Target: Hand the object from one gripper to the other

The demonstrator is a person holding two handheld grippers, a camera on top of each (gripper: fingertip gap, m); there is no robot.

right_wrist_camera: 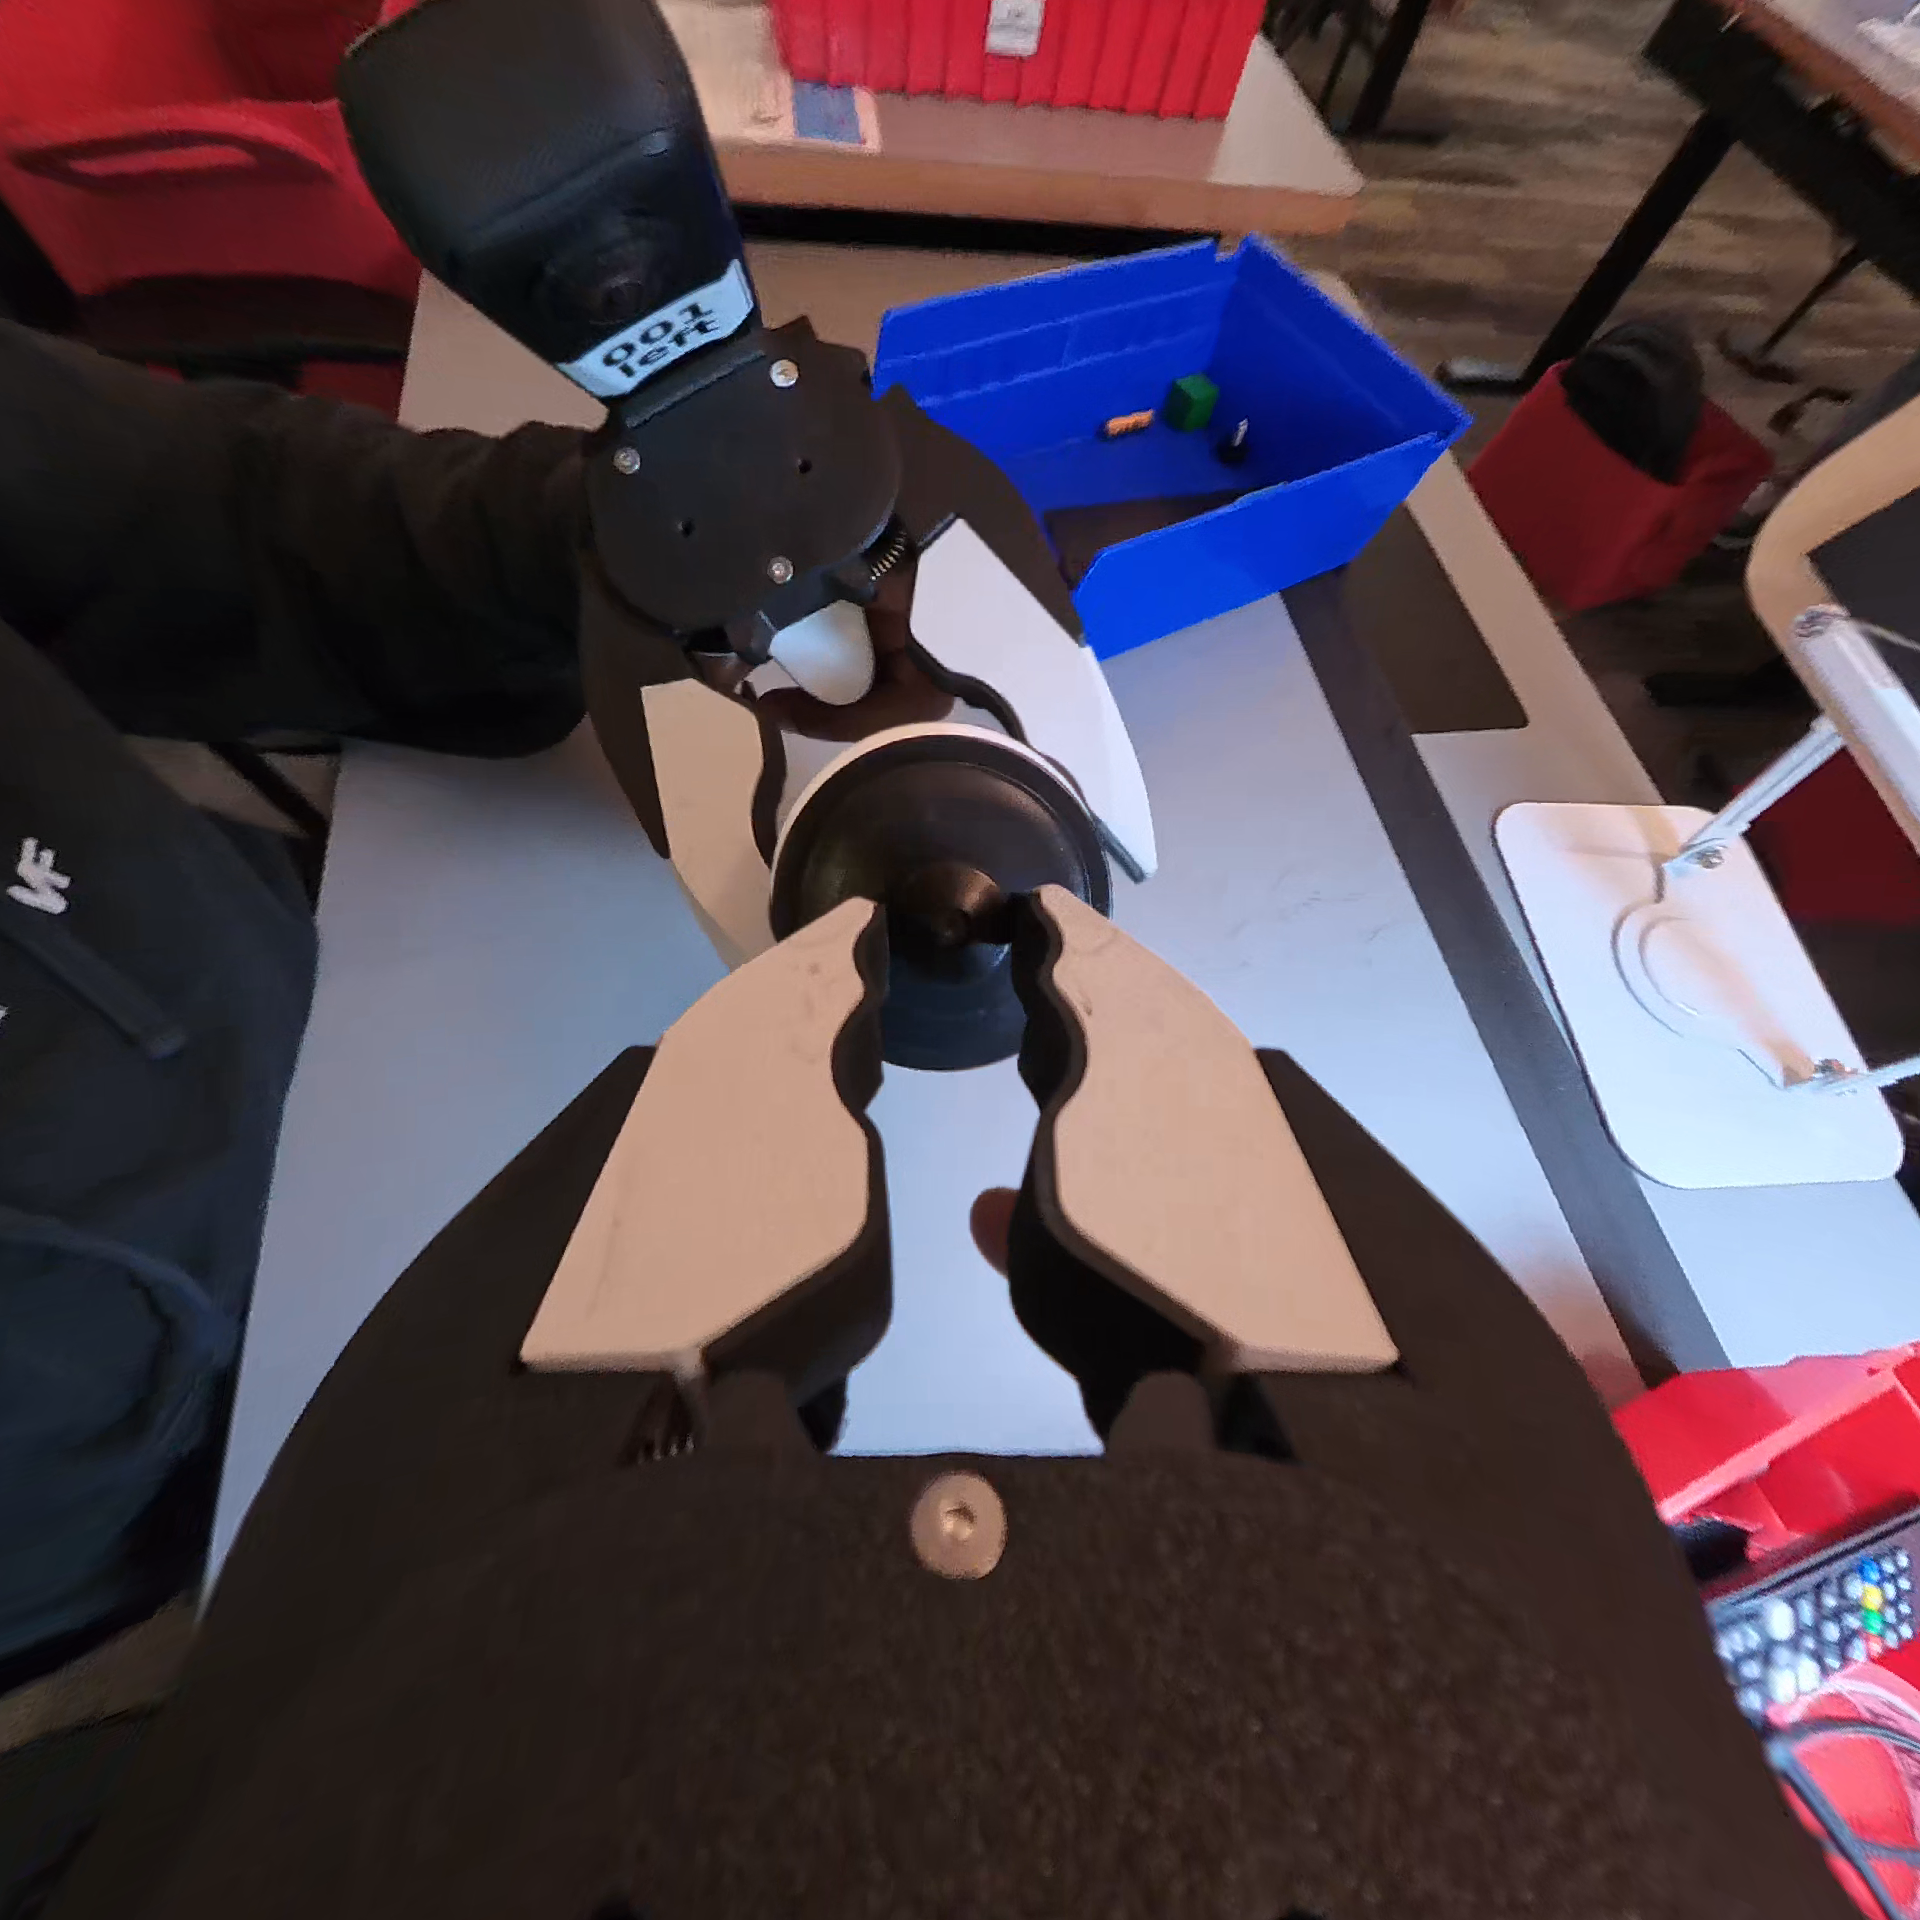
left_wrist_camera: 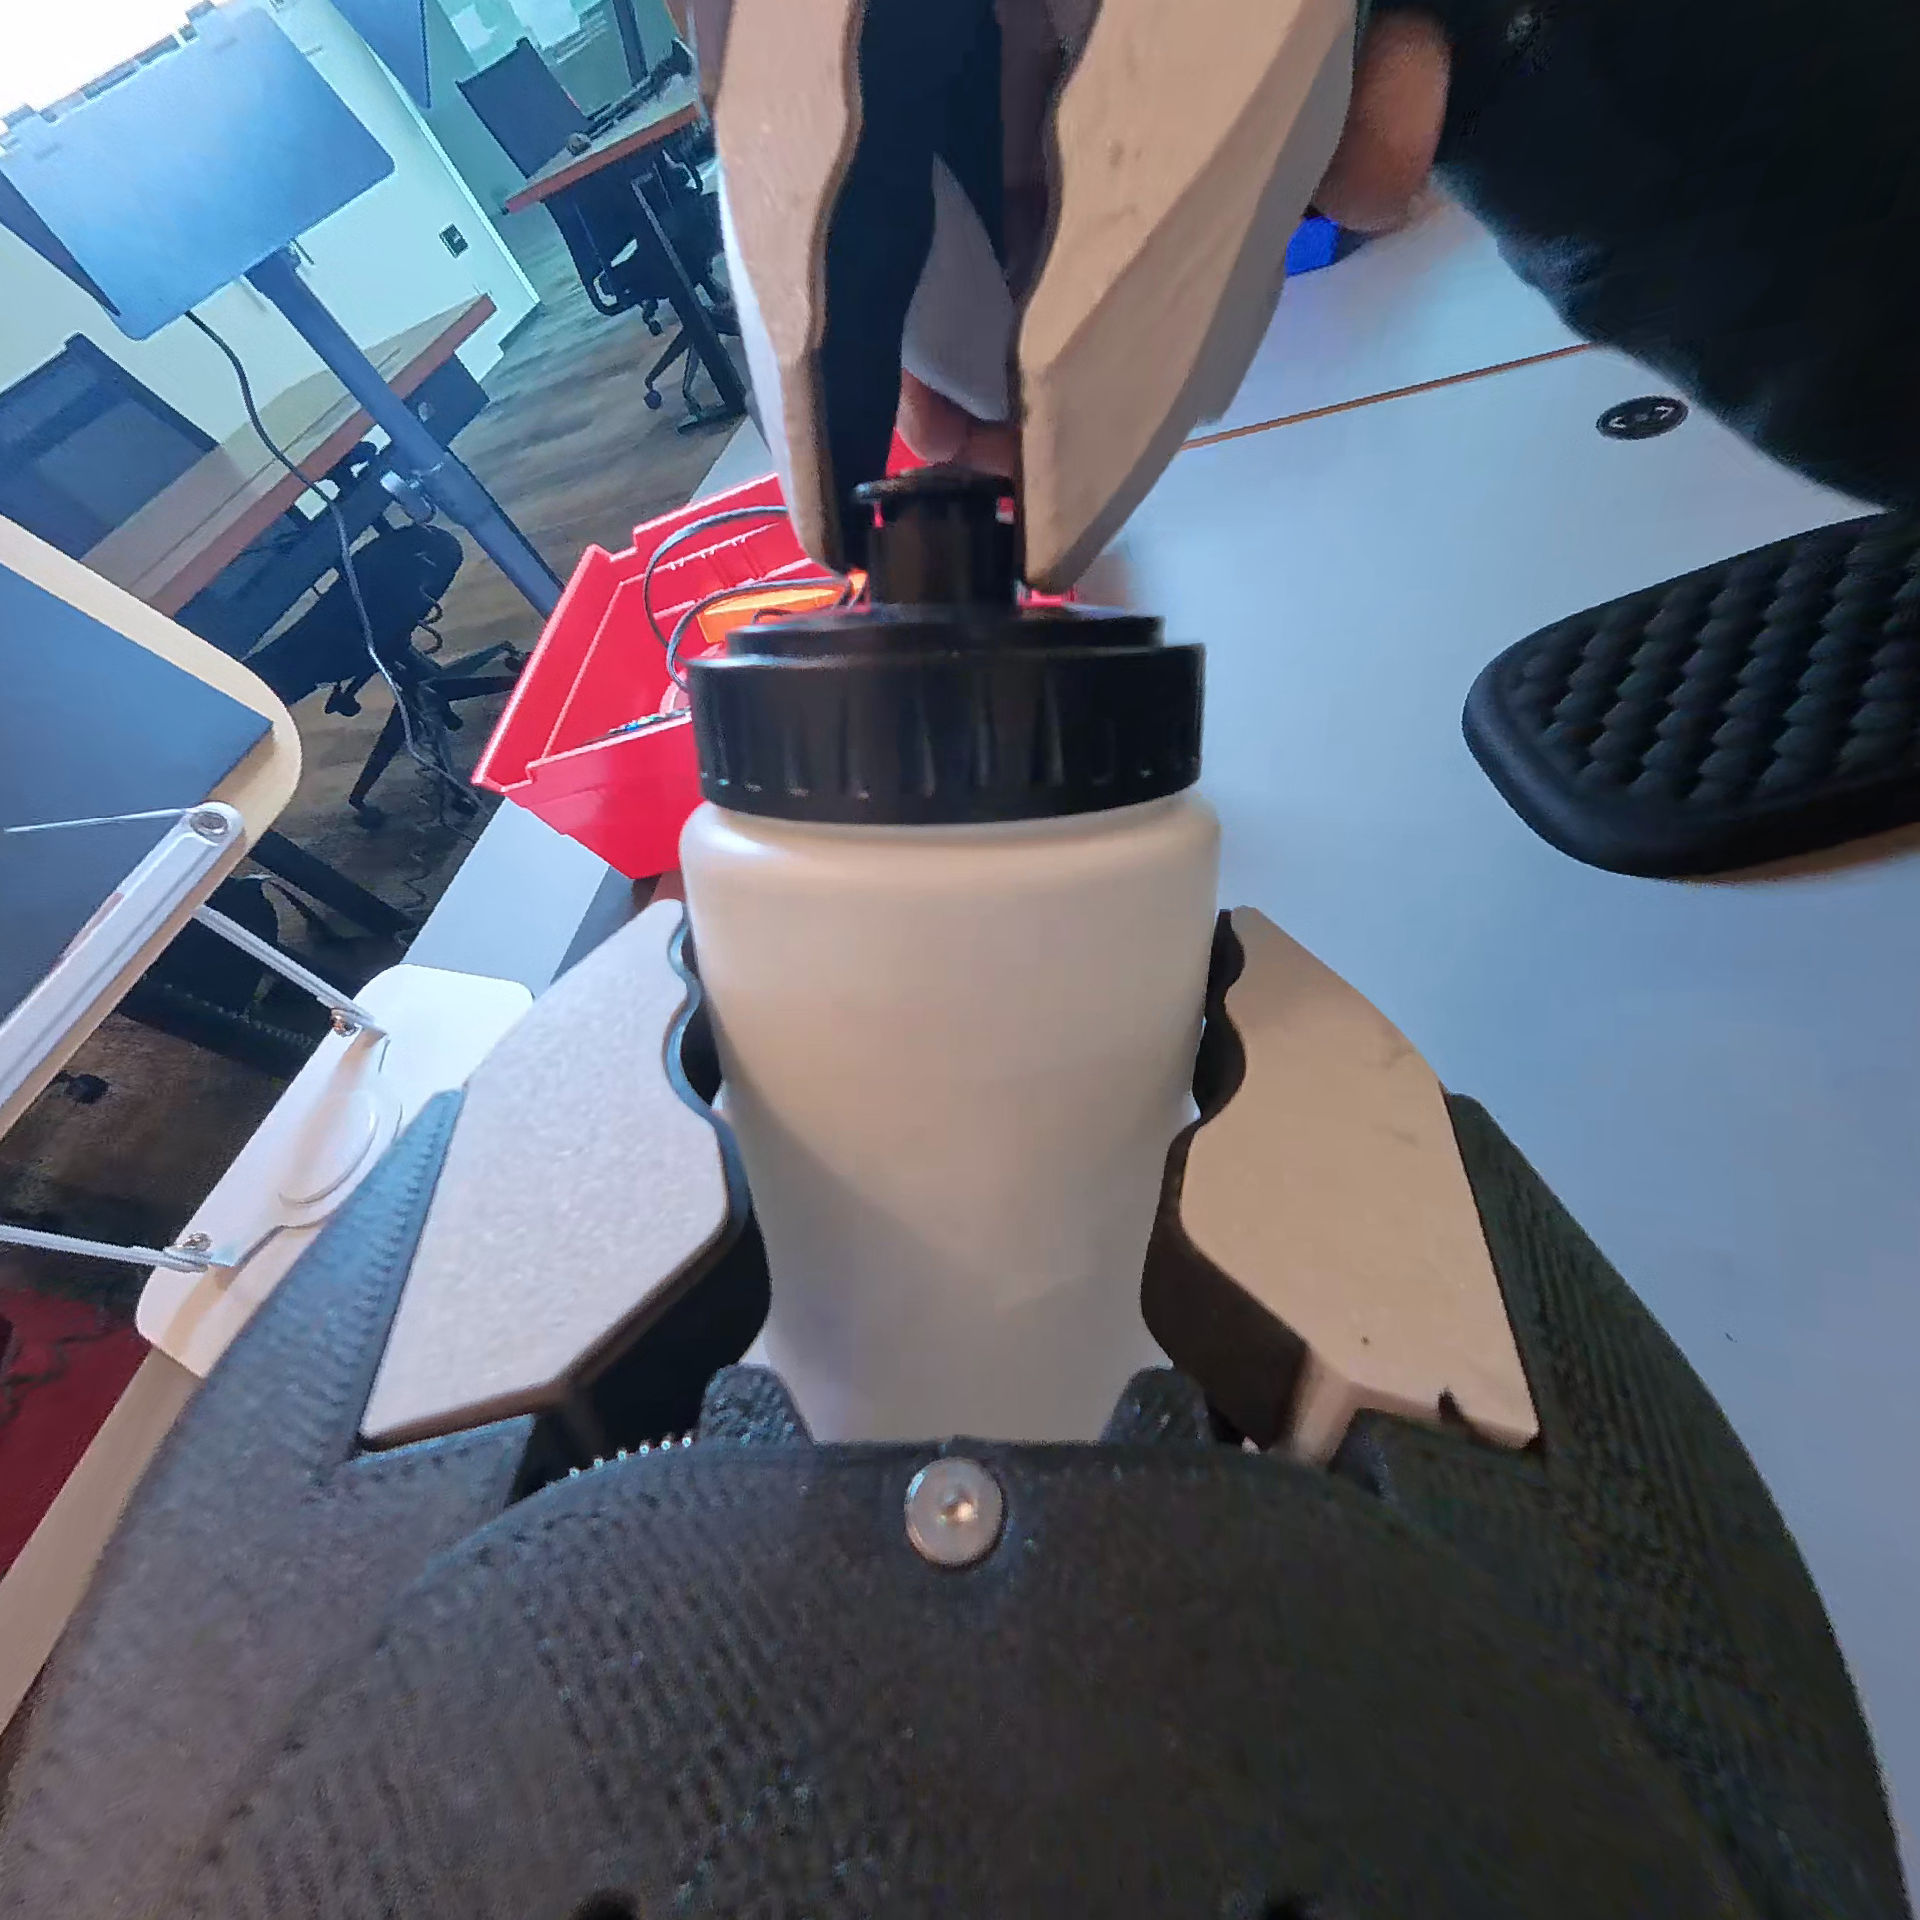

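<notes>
Two grippers on one bottle right now. My left gripper [left_wrist_camera: 951, 1039] has its jaws clamped around the white body of the bottle [left_wrist_camera: 951, 1039], pads pressed into both sides, and the bottle sticks straight out ahead of me, held in the air above the grey table [left_wrist_camera: 1455, 1039]. Its wide black cap [left_wrist_camera: 945, 727] sits just past my fingertips. My right gripper [right_wrist_camera: 951, 920] comes in from the far end, jaws drawn in on the small black spout [right_wrist_camera: 951, 914] at the top of the cap, one tip on either side; from the left wrist view they look to be touching it, pinching it.

Around us: a red bin [left_wrist_camera: 592, 727] with wires in it sits beyond the cap, a blue bin [right_wrist_camera: 1195, 436] holding a small green block [right_wrist_camera: 1192, 400] lies behind my left gripper, and a white stand base [right_wrist_camera: 1683, 997] rests on the table edge.
</notes>
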